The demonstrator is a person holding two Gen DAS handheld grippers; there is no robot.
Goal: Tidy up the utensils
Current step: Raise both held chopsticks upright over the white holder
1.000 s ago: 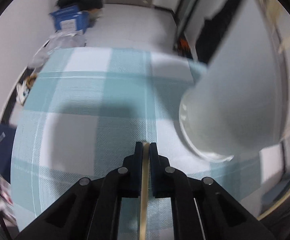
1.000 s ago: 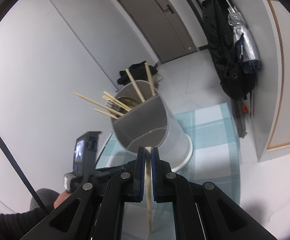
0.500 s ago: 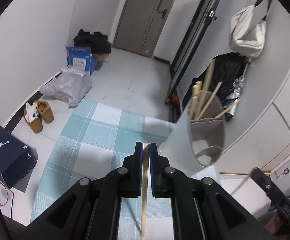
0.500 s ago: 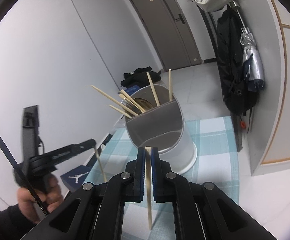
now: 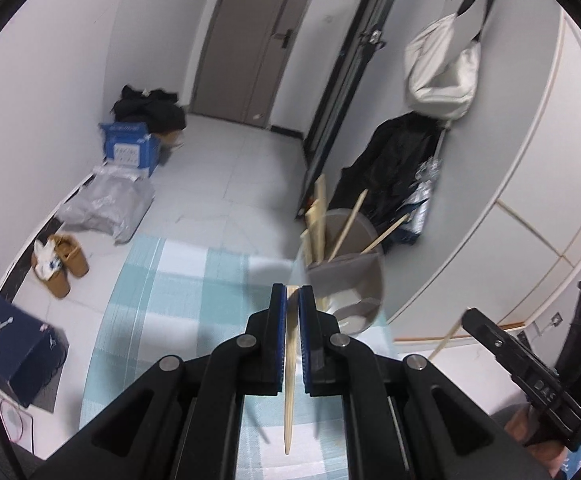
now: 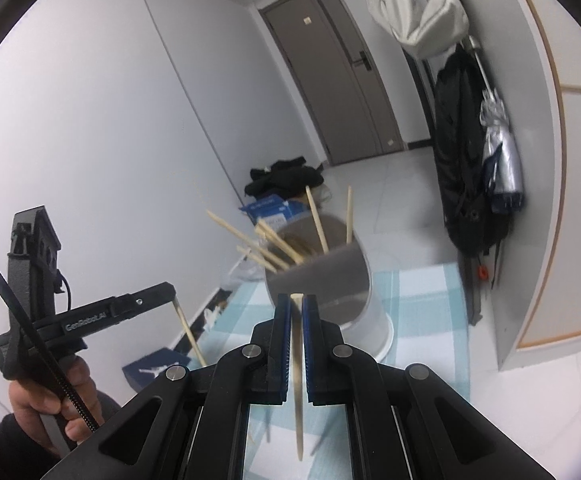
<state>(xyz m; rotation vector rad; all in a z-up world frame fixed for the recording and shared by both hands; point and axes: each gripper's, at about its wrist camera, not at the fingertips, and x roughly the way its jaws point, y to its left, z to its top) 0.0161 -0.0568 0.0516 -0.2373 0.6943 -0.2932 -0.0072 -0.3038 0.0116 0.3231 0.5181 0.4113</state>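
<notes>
My left gripper [image 5: 291, 290] is shut on a wooden chopstick [image 5: 289, 392] that hangs down below the fingers. My right gripper [image 6: 297, 300] is shut on another chopstick [image 6: 299, 400] in the same way. Just beyond both stands a round white utensil holder [image 5: 354, 276] with a grey divider. Several chopsticks [image 5: 317, 216] lean in its far compartment; the near one looks empty. In the right wrist view the holder [image 6: 322, 276] sits straight ahead, and the left gripper [image 6: 172, 292] with its chopstick [image 6: 188, 328] hovers left of it, held by a hand [image 6: 38, 400]. The right gripper [image 5: 466, 316] shows at the right of the left wrist view.
The holder stands on a table with a blue-and-white check cloth [image 5: 170, 300]. On the floor beyond lie shoes [image 5: 66, 260], a grey bag [image 5: 106, 204], blue boxes [image 5: 130, 148] and dark clothes. A black coat [image 6: 466, 160], an umbrella and a white bag [image 5: 442, 68] hang at the right wall.
The left gripper has risen and tipped upward with its chopstick, so the holder now shows from above and farther off. The right gripper rose slightly; the left gripper climbed in its view.
</notes>
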